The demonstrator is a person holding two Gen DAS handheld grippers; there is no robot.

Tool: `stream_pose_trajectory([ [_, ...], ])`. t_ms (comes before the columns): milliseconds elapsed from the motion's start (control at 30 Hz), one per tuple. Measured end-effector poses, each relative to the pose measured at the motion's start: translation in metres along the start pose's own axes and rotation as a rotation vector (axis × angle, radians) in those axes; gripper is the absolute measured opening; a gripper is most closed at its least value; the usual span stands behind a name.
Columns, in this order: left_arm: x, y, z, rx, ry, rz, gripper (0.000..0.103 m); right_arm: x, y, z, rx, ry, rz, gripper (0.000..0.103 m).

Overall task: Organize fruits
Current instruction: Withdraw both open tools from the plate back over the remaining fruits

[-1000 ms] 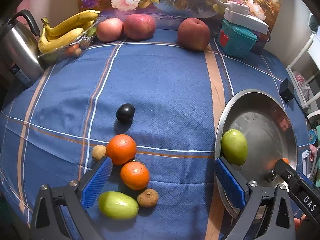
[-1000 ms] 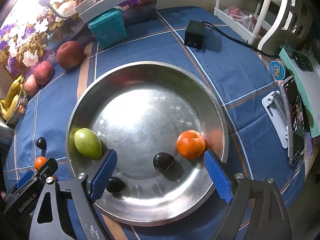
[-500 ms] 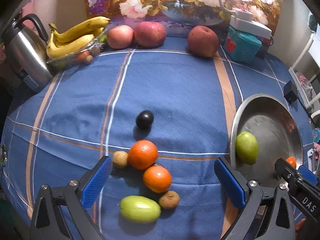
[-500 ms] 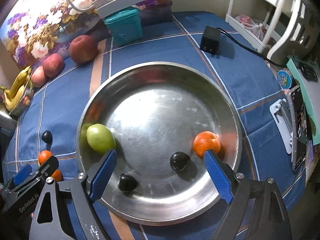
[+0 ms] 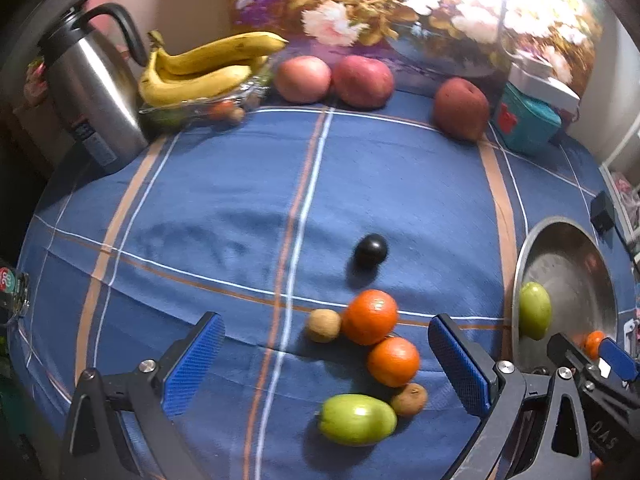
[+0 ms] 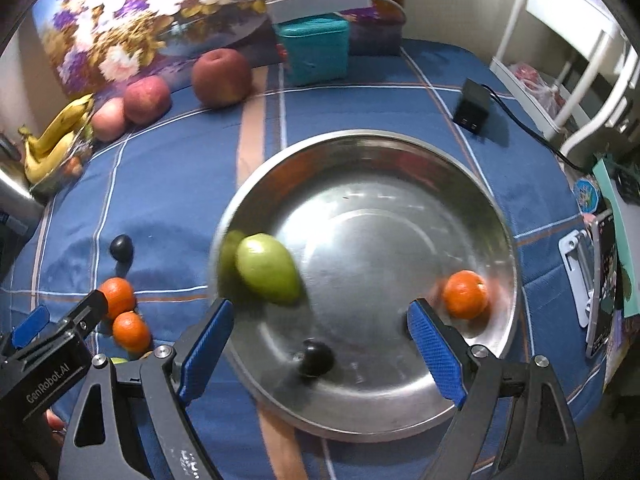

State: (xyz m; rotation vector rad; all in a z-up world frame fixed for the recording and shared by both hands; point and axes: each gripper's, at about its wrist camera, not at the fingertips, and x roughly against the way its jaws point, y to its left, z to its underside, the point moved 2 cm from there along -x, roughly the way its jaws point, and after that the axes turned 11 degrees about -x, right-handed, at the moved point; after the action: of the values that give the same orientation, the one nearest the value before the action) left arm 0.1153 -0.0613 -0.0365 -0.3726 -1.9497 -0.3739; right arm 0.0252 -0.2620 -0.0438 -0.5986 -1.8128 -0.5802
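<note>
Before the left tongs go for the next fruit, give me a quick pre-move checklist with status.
1. Left tongs open and holding nothing: ok.
2. Right tongs open and holding nothing, over the steel bowl: ok.
3. Loose fruit in front of the left tongs: two oranges, green fruit, two small brown fruits, dark plum: ok.
4. Target free of neighbours: not ok; the oranges and brown fruits look bunched together.
5. Room in the bowl: ok; bare metal across its middle.
6. Bowl contents settled: cannot tell; the right view is blurred.
</note>
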Motion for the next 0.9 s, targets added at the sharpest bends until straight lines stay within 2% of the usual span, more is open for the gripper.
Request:
stream_pose_trajectory([
  [433, 0.005, 0.063, 0.013, 0.108, -0.004, -0.036, 0.103, 0.005, 0.055, 0.009, 0.099, 0.000, -0.012, 0.089],
  [667, 0.007, 0.089, 0.019, 0.173, -0.014, -0.012, 0.103, 0.005, 0.087, 0.023, 0.158, 0.001, -0.050, 0.089],
  [900, -0.003, 0.086, 0.025, 0.189, 0.020, 0.038, 0.103, -0.002, 0.107, 0.036, 0.191, 0.027, -0.068, 0.089],
])
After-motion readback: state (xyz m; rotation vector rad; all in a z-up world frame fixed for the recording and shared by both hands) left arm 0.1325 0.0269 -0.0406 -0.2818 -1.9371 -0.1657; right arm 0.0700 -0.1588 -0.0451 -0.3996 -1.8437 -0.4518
